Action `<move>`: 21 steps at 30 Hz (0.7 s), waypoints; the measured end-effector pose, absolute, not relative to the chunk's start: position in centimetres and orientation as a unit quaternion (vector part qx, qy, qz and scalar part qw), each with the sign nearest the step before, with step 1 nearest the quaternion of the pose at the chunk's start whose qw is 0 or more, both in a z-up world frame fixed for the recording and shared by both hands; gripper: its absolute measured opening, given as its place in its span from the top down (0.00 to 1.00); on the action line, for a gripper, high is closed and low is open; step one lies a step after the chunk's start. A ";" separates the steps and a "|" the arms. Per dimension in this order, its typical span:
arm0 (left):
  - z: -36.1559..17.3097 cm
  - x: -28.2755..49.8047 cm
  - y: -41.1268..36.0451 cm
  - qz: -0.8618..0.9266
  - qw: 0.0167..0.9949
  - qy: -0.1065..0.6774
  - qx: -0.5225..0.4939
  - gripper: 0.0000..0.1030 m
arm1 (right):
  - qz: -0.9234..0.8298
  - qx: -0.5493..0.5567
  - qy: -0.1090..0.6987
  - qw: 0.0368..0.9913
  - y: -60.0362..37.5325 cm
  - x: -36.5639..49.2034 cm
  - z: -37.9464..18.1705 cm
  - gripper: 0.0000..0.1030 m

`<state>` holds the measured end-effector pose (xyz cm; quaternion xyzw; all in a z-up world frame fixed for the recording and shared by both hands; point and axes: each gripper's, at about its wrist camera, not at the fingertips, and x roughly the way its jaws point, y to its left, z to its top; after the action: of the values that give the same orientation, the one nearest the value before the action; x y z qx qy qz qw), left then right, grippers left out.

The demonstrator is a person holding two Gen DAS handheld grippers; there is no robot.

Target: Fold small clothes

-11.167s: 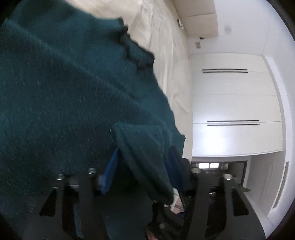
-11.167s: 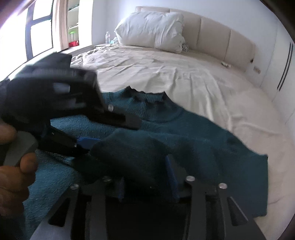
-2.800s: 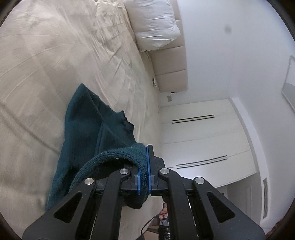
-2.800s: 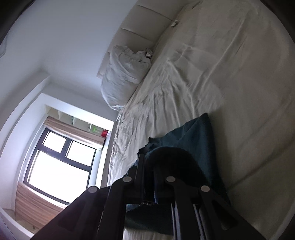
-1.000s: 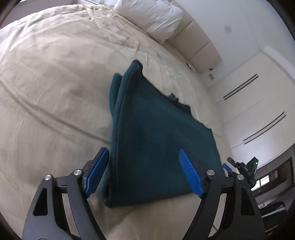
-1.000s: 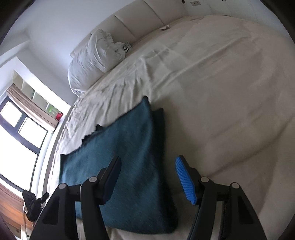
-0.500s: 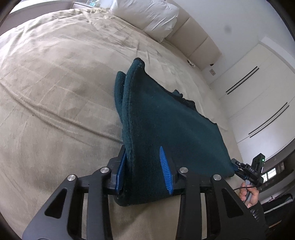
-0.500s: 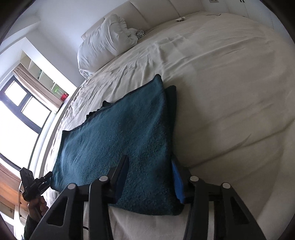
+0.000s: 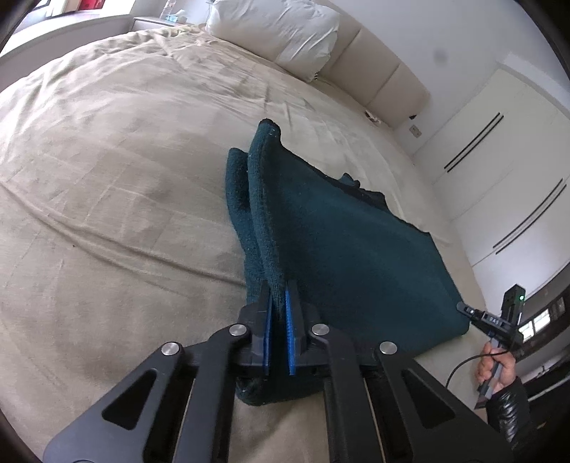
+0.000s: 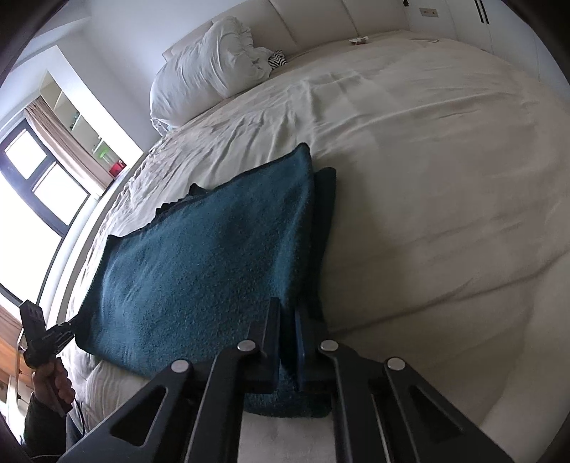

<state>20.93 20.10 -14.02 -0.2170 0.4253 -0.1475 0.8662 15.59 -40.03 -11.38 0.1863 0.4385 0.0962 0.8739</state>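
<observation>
A dark teal knitted sweater [image 9: 349,242] lies folded into a flat rectangle on the beige bed [image 9: 107,178]. My left gripper [image 9: 279,285] is closing its blue pads on the near left corner of the fold, and the thick edge is pinched between them. In the right wrist view the same sweater [image 10: 206,256] spreads to the left, and my right gripper [image 10: 288,306] is closing on the near right corner, cloth squeezed between its pads. Each view shows the other gripper, hand-held, at the far corner: the right gripper [image 9: 498,320], the left gripper [image 10: 46,334].
White pillows [image 9: 278,28] lean on the padded headboard at the far end of the bed [image 10: 445,178]. White wardrobe doors [image 9: 516,160] stand on one side, a bright window [image 10: 35,185] on the other. Wrinkled bedsheet surrounds the sweater.
Both grippers stood wide open around the sweater's near edge, then closed step by step onto it. The edge now bunches up between the pads. The hands have barely shifted.
</observation>
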 end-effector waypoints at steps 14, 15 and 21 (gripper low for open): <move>-13.3 18.4 20.8 -0.161 0.862 0.417 -0.238 0.96 | 0.108 0.267 0.417 0.862 -41.6 12.8 -10.2 0.93; -13.5 18.1 20.8 -0.160 0.861 0.420 -0.238 0.96 | 0.104 0.263 0.422 0.861 -41.6 12.7 -10.5 0.93; -15.6 16.4 21.6 -0.148 0.849 0.439 -0.254 0.96 | 0.091 0.284 0.436 0.849 -42.3 12.5 -12.3 0.94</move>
<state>16.40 21.56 -15.64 -0.2544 0.4395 -0.1485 0.8486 12.47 -42.35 -12.26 0.2841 0.4361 0.0910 0.8490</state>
